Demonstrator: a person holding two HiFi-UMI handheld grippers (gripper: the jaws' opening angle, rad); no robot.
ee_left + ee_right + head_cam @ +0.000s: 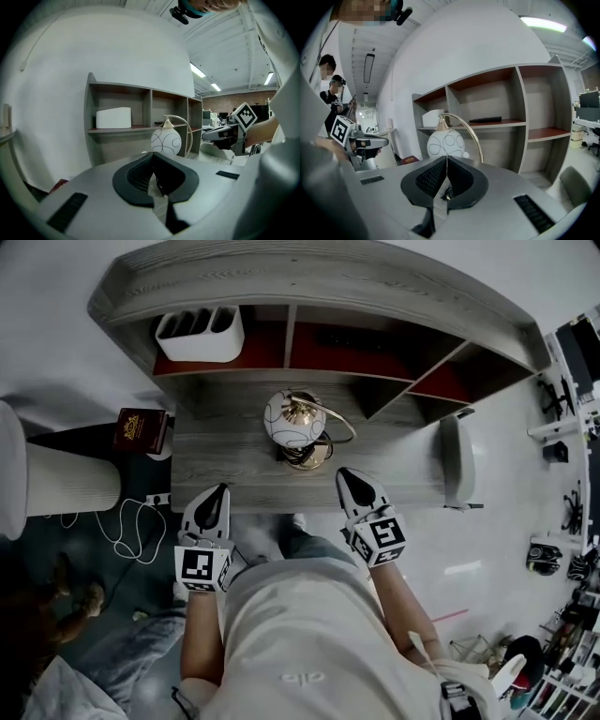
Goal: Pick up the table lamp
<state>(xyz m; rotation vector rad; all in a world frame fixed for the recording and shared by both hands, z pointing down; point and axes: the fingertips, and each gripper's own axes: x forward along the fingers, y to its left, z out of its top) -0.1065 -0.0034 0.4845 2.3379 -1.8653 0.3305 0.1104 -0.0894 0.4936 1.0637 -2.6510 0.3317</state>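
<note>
Both hand-held grippers hover short of the desk [225, 460], with the lamp [294, 421] standing upright on it, ahead of and between the 2 tools and touched by neither. The left gripper [218, 493] has its jaws pressed together on nothing, and the lamp sits ahead and slightly to its right. The right gripper [349, 476] is likewise closed and empty, with the lamp ahead and a little to its left. The reach has not begun, so the first need is judged to be spreading the jaws of at least 1 gripper before closing in. The white globe [445, 144] looks round, smooth and probably fragile, a poor thing to pinch. The thin brass arm [469, 131] arching over it, or the brass cap [166, 123] above it, seems the surer hold for narrow pads. The arm curves down on the right gripper's side of the lamp, so that gripper looks better placed to take it, low down near the base [306, 457], while the left steadies the far side. A grip high on the arch could let the heavy globe swing and tip the lamp, so the lift is best made straight up and slowly. The shelf [309, 296] beyond the lamp limits how far the lamp can be pushed forward. Whether a cord trails from the base cannot be told.
</note>
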